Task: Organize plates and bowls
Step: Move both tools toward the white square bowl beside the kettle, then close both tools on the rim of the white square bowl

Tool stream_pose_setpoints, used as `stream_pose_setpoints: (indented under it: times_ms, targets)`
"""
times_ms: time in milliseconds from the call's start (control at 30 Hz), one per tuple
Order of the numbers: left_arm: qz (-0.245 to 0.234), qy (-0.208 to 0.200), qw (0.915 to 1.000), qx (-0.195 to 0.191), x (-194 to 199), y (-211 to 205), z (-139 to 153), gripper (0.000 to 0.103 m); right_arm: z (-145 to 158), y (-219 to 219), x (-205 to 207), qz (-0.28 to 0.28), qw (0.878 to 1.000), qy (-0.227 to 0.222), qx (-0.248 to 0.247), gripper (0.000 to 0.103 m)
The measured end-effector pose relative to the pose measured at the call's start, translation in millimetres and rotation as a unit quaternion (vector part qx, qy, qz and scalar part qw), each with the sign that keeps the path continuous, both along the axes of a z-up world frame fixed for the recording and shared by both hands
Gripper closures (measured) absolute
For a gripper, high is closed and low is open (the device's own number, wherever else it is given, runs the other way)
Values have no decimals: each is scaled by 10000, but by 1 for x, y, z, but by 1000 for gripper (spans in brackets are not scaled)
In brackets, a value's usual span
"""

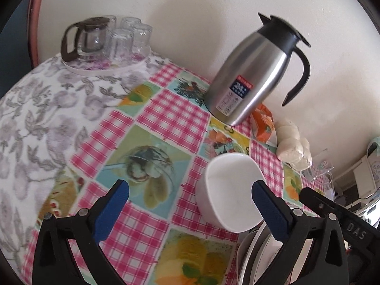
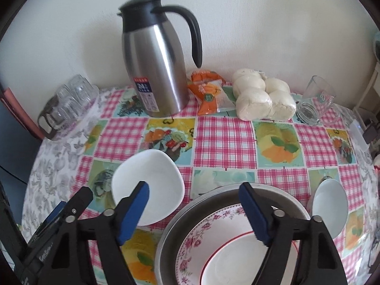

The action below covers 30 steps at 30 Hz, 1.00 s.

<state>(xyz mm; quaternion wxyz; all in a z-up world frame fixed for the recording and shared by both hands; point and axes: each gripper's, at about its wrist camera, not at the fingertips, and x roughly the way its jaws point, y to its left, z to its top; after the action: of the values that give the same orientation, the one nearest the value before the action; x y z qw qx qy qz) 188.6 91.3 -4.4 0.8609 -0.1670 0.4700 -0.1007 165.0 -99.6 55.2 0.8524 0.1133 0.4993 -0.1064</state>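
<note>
A white rounded-square bowl point(image 1: 225, 173) stands on the patchwork tablecloth point(image 1: 166, 118). My left gripper point(image 1: 190, 190) is open wide over it, its right finger in front of the bowl's rim and its left finger over bare cloth. In the right wrist view the same bowl point(image 2: 154, 171) lies left of a stack: a metal dish point(image 2: 180, 213) holding a floral plate point(image 2: 197, 237) and a red-rimmed white plate point(image 2: 232, 256). My right gripper point(image 2: 193, 190) hangs open above the stack's far edge, nothing pressed between its pads. A second white bowl point(image 2: 330, 204) sits to the right.
A steel thermos jug point(image 2: 156, 71) stands by the wall, with an orange packet point(image 2: 209, 92), a bag of white buns point(image 2: 261, 97) and a glass mug point(image 2: 315, 99) to its right. A tray with glasses and a glass teapot point(image 1: 106, 45) is far left.
</note>
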Motion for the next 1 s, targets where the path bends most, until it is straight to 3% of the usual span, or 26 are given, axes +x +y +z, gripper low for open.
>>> stream_pose_setpoints:
  times_ms: [267,367,533,600,833,1000]
  targets:
    - [25,252,9996,-138,13,-12,-17,2,-33,0,20,14,9991,425,39,54]
    - [108,349,9991,-208,18,-11,-23,19,-41,1,25,57,9987,512,8,64]
    - [49,427,9988,-245,24,-14,-29,23,-50,6,33,178,9981,594,-67,69]
    - [5,455,9986,-268,26,-17,-31,32,-54,7,36,195,9978,630,-50,71]
    - [-102,633,9977,-214,32,-29,-44,49,-68,15,44,339,9966,747,-90,86]
    - [-63,836,9963,-175,35,-32,-58,62,-77,21,51,434,9957,807,-162,90]
